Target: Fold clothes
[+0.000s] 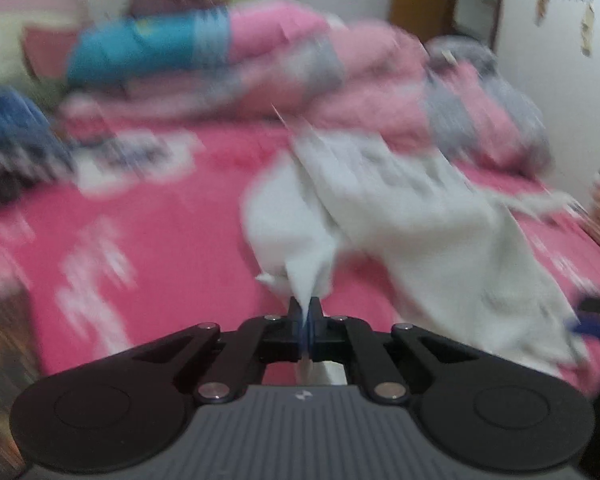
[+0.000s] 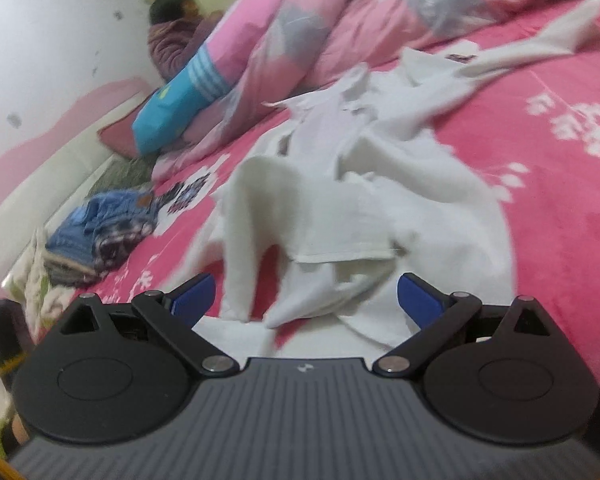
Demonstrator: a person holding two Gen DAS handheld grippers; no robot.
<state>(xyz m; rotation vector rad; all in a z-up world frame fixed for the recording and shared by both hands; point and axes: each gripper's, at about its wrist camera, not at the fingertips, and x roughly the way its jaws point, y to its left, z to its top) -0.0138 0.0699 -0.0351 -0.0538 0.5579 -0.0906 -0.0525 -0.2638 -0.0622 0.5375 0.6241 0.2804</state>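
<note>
A white garment (image 1: pixel 400 208) lies crumpled on the pink bed cover (image 1: pixel 140 240). My left gripper (image 1: pixel 309 312) is shut on a pulled-up edge of it, and the cloth stretches taut from the jaws; this view is blurred by motion. In the right wrist view the same white garment (image 2: pixel 360 208) spreads in loose folds just ahead of my right gripper (image 2: pixel 306 296), which stands open with its blue pads (image 2: pixel 418 296) wide apart over the near edge of the cloth. Nothing is held between them.
A pink and grey quilt (image 2: pixel 340 20) is heaped along the far side of the bed. A stack of folded blue clothes (image 2: pixel 100 232) sits at the left edge. A person (image 2: pixel 172 28) lies near the wall beside a blue pillow (image 2: pixel 180 92).
</note>
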